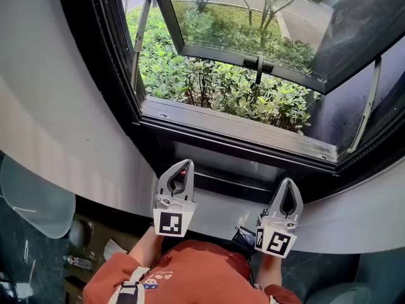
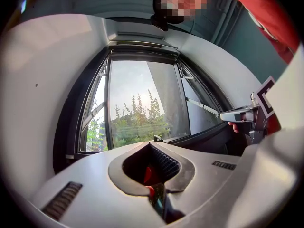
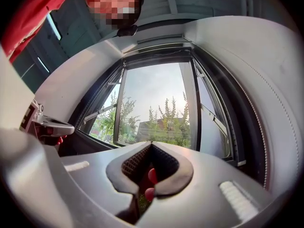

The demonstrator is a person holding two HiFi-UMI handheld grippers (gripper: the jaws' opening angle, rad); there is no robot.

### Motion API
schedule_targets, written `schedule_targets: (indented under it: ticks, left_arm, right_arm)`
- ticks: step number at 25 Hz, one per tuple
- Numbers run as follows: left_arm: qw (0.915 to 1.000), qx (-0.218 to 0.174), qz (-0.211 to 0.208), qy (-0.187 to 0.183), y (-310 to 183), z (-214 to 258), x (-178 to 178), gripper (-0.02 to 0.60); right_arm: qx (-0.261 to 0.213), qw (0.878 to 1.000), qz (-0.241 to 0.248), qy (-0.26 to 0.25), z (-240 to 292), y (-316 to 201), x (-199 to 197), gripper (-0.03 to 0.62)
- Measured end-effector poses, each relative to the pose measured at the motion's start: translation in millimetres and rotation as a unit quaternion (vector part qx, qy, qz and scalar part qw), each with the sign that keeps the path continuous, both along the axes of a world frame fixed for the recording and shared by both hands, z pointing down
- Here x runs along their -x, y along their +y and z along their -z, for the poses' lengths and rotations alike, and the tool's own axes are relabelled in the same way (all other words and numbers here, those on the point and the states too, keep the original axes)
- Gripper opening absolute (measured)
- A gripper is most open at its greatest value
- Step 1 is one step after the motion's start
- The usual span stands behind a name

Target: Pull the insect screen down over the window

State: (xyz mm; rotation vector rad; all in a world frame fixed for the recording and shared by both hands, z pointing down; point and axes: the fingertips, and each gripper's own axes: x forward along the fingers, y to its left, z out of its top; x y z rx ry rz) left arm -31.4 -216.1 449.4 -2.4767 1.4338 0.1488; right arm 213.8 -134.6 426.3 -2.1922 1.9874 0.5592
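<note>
**Both grippers closed and empty, low before the open window**

Head view, looking steeply down. Left gripper [image 1: 182, 165] and right gripper [image 1: 288, 182] side by side and well apart, tips directed toward the dark window frame [image 1: 234, 135], just short of its lower rail. Jaws of each pressed together with nothing pinched, as confirmed in the left gripper view and the right gripper view. Marker cubes turned toward the person's red sleeve [image 1: 190, 277]. White curved wall [image 1: 57, 125] flanking the frame on the left.

Window sash [image 1: 253, 50] swung outward, with its handle [image 1: 259, 64] on the bottom edge and green shrubs [image 1: 215, 90] visible below it.

Insect screen not drawn over the opening: sky and trees seen unobstructed through it in both gripper views. Pale rail [image 2: 142, 45] lying across the head of the frame, high above both grippers and touched by neither. Not determinable whether this rail is the screen's pull bar. Mesh itself not distinguishable in any view.
</note>
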Motion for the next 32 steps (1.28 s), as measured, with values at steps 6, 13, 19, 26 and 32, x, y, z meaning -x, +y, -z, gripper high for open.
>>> schedule_targets:
  ticks: [6,13,19,26,32]
  left_arm:
    - [0.9998,-0.013,0.004,0.010,1.8,7.7,3.5,0.006]
    - [0.9993,-0.022,0.006,0.029,3.0,20.5,8.3,0.006]
    - [0.9983,-0.042,0.003,0.040,4.3,37.8,9.0,0.006]
    - [0.9977,-0.054,0.006,0.040,4.6,49.5,11.8,0.006]
    - [0.9959,-0.077,0.007,0.048,4.1,67.4,12.6,0.006]
  right_arm:
    - [-0.020,1.000,-0.002,0.009,13.5,0.3,-1.2,0.009]
    - [-0.041,0.999,0.001,0.015,30.3,1.5,1.7,0.009]
    - [-0.060,0.998,0.011,0.025,45.9,0.3,7.6,0.009]
    - [-0.081,0.996,0.013,0.036,64.9,0.5,9.0,0.009]
    - [-0.101,0.993,0.014,0.053,86.0,-0.1,8.6,0.009]
